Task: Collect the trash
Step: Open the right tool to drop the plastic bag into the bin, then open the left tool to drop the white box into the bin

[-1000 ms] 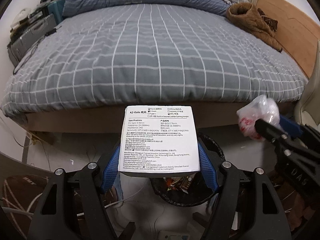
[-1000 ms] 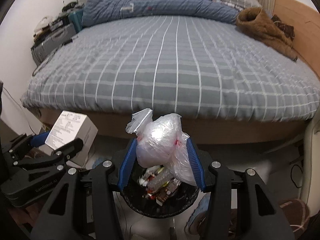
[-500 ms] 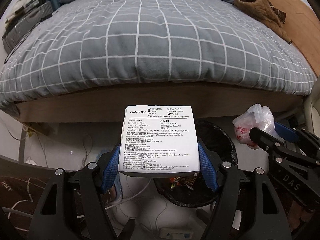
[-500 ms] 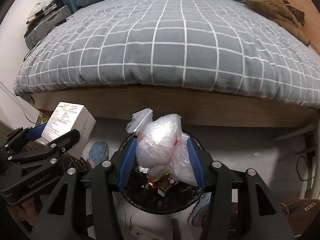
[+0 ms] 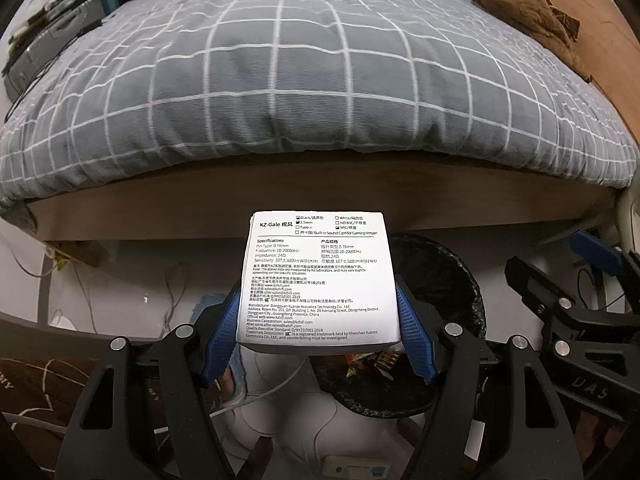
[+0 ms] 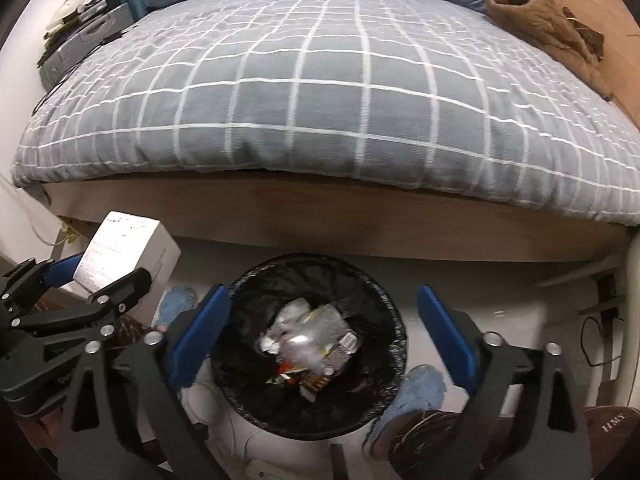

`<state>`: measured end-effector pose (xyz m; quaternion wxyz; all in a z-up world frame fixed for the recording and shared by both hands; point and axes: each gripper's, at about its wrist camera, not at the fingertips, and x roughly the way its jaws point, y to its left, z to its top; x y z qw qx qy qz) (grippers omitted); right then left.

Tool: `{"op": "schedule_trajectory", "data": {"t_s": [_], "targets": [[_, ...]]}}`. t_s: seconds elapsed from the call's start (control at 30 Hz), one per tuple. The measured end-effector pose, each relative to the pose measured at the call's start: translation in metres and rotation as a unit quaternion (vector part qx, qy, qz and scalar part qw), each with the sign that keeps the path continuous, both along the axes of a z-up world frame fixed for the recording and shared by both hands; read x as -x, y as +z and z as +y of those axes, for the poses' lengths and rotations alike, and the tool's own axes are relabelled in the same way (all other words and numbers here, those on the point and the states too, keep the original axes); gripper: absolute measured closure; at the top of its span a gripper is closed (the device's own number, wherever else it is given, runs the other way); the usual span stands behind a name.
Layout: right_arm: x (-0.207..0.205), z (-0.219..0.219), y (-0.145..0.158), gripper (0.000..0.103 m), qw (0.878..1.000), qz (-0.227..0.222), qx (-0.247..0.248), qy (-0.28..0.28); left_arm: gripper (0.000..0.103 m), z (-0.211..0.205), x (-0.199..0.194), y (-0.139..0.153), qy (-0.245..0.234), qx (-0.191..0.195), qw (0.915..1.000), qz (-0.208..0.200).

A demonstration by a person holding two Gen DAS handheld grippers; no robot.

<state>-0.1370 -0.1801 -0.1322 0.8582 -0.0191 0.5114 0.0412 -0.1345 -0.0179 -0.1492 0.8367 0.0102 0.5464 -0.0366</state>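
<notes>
A white box (image 5: 318, 284) printed with black specification text sits clamped between the left gripper (image 5: 318, 334) pads, beside the black-lined trash bin (image 6: 394, 320). A crumpled clear plastic bag (image 6: 306, 330) lies inside the bin on wrappers. The right gripper (image 6: 320, 332) hangs spread wide and empty above it.

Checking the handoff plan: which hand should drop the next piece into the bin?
Left. The left gripper grips the white box beside the bin; the right gripper is open, empty.
</notes>
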Motion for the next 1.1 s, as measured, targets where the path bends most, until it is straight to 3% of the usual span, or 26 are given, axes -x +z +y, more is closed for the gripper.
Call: {"op": "schedule_trajectory", "data": {"t_s": [0.4,0.83,0.93,1.0,1.1], "targets": [[0.014,-0.063,-0.001,0.008,0.998,-0.010,0.019,-0.059,0.034,-0.050,-0.003,-0.001,-0.048,0.010,0.9988,0.000],[0.025,-0.099,0.008,0.008,0.995,-0.027,0.023,-0.090,0.034,-0.086,0.001,0.001,-0.071,0.006,0.9975,-0.004],[0.025,-0.099,0.008,0.008,0.995,-0.027,0.024,-0.090,0.028,-0.086,0.004,-0.002,-0.069,-0.008,0.9975,-0.013],[0.025,-0.100,0.008,0.008,0.995,-0.026,0.024,-0.089,0.016,-0.084,0.006,-0.006,-0.066,-0.017,0.9974,-0.023],[0.023,-0.097,0.008,0.008,0.996,-0.024,0.020,-0.089,0.012,-0.074,0.007,-0.008,-0.056,-0.014,0.9980,-0.025]]}}
